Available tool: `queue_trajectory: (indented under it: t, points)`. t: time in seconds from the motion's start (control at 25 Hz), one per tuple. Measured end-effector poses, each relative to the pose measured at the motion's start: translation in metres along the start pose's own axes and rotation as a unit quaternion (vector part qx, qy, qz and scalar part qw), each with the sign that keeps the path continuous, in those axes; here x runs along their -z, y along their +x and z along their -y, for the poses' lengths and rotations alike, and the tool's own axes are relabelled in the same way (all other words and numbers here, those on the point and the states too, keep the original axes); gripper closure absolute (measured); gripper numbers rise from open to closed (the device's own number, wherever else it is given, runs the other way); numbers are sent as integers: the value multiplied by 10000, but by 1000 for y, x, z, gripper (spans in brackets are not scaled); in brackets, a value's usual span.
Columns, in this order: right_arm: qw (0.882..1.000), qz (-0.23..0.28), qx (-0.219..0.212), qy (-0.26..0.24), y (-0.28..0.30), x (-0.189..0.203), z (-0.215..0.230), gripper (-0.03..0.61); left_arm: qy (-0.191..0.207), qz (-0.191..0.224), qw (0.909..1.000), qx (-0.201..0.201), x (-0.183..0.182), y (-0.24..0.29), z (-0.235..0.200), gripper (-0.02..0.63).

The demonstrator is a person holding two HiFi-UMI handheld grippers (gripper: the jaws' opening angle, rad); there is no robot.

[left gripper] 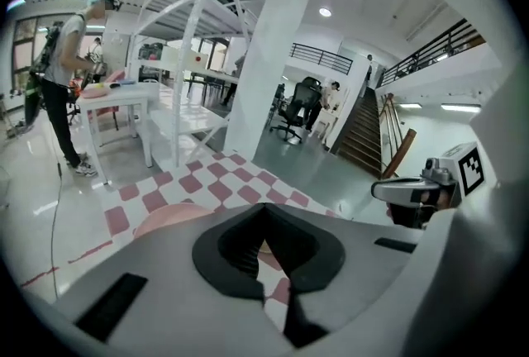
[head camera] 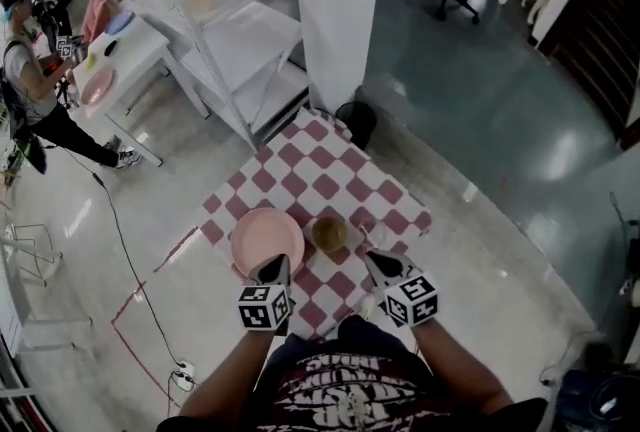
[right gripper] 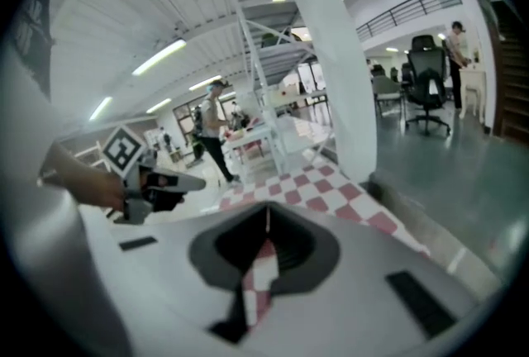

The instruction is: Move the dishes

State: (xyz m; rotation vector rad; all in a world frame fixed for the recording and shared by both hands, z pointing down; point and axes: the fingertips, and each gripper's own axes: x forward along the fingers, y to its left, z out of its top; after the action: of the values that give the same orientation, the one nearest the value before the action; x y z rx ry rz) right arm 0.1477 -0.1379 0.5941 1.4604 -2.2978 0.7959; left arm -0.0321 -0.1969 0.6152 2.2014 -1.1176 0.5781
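A pink plate (head camera: 266,238) lies on the red-and-white checked table (head camera: 330,175), with a small brownish bowl (head camera: 328,233) just right of it. My left gripper (head camera: 276,269) is shut and empty, its tip over the plate's near edge. My right gripper (head camera: 378,265) is shut and empty too, near the table's front right, a little right of the bowl. In the left gripper view the pink plate (left gripper: 165,217) shows just past the closed jaws, and the right gripper (left gripper: 413,192) appears at the right. In the right gripper view the left gripper (right gripper: 145,180) shows at the left above the checked cloth (right gripper: 318,188).
A white pillar (head camera: 338,10) stands behind the table, with a black object (head camera: 356,121) at its foot. White shelving (head camera: 215,10) and a white table with pink dishes (head camera: 100,80) stand at the far left, where a person (head camera: 35,90) works. A cable (head camera: 125,250) runs over the floor.
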Motion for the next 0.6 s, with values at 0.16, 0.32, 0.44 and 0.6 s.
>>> queue_trajectory:
  t: [0.16,0.32,0.44,0.6]
  points:
    - [9970,239,-509,-531,6,-31,-5,543,41,674,9955,-660,-24,-34,-3,585]
    - [9886,529,-1100,-887,-8,-62,-20,543,528,1592,9794,-1121,-62,-84,5,584]
    - [9797,655,-1540,-1106,-24,-79,-34,543,1201,2220,9601,-1204,-86,-120,29,584]
    - [9709,699,-1630,-1609,-38,-85,-46,543,1390,2424,9505,-1357,-90,-144,45,584]
